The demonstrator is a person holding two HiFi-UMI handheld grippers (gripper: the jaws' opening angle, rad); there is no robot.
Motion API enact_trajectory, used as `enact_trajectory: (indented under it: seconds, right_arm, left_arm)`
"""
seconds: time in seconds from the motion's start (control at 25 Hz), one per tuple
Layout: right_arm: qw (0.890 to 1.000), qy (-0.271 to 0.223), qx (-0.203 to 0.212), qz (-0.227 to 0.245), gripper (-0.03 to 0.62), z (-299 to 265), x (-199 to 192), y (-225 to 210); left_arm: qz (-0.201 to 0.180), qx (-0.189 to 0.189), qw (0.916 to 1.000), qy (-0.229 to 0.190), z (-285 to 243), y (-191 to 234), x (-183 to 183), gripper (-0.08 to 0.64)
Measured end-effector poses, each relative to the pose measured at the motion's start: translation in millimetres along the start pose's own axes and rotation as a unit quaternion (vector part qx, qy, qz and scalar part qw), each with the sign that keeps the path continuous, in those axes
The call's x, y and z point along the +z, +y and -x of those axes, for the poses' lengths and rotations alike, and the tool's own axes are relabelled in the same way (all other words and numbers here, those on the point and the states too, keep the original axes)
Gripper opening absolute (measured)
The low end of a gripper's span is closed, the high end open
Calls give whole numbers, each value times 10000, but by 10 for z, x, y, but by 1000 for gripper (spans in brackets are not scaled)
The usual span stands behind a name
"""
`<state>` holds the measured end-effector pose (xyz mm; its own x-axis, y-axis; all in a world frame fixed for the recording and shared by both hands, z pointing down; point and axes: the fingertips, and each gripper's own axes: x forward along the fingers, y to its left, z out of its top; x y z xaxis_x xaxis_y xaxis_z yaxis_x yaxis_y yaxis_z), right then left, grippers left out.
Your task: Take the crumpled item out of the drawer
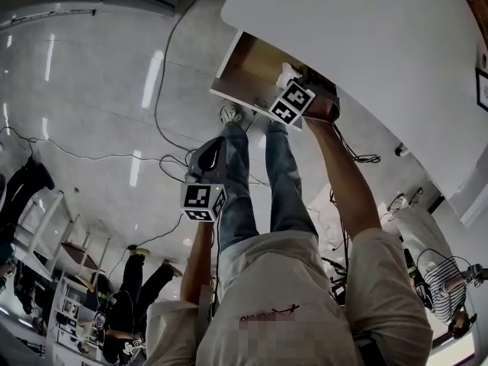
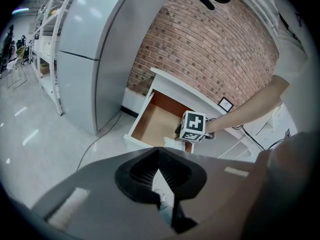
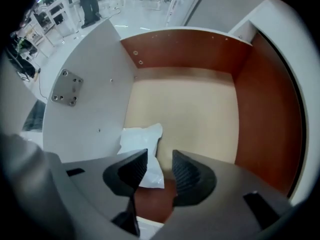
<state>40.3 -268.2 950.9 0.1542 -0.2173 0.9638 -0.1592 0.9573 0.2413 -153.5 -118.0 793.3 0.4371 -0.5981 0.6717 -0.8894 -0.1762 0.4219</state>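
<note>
A white crumpled item (image 3: 142, 146) lies in the near left corner of the open drawer (image 3: 190, 114), which has a tan floor and red-brown walls. My right gripper (image 3: 160, 156) hangs over that corner with its jaws apart; the item sits just beyond and left of the gap, partly hidden by the left jaw and not pinched. In the head view the right gripper (image 1: 299, 78) reaches into the drawer (image 1: 229, 97) beside the item (image 1: 288, 73). My left gripper (image 1: 217, 149) hangs low, away from the drawer, its jaws (image 2: 159, 154) closed together on nothing.
The drawer belongs to a white desk (image 1: 366, 44) against a brick wall (image 2: 215, 49). A tall grey cabinet (image 2: 95, 59) stands to its left. Cables (image 1: 164, 113) trail over the glossy floor. White shelves (image 1: 69, 280) and another person (image 1: 145, 280) are behind.
</note>
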Motion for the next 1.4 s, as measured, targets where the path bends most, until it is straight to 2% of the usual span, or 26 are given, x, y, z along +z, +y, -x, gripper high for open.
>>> enact_trajectory:
  seconds: [0.24,0.28,0.36,0.44,0.92,1.4]
  right_arm:
    - [9987,349,374,81,139,-175,-22,153]
    - [9984,386,407,61,128,-191,-28,169]
    - [9982,425,420,34,55,-206,-33,185]
    - [9983,423,398,29,30,-209,-44,202]
    - [9995,160,43,-287,14,0,-94,131]
    - [9951,-588,-523,-606,12,571,40,20]
  left_arm:
    - [2,-15,10000,23,9,16,-77,9]
    - [-3,-11,10000,6,9,18,-78,9]
    - [-9,-1,10000,-5,9,26,-85,9]
    - [-12,10,10000,5,18,30,-105,9]
    - [-66,-56,10000,-15,57,-66,-148,9]
    - [-256,-101,9994,-231,82,-150,36,9]
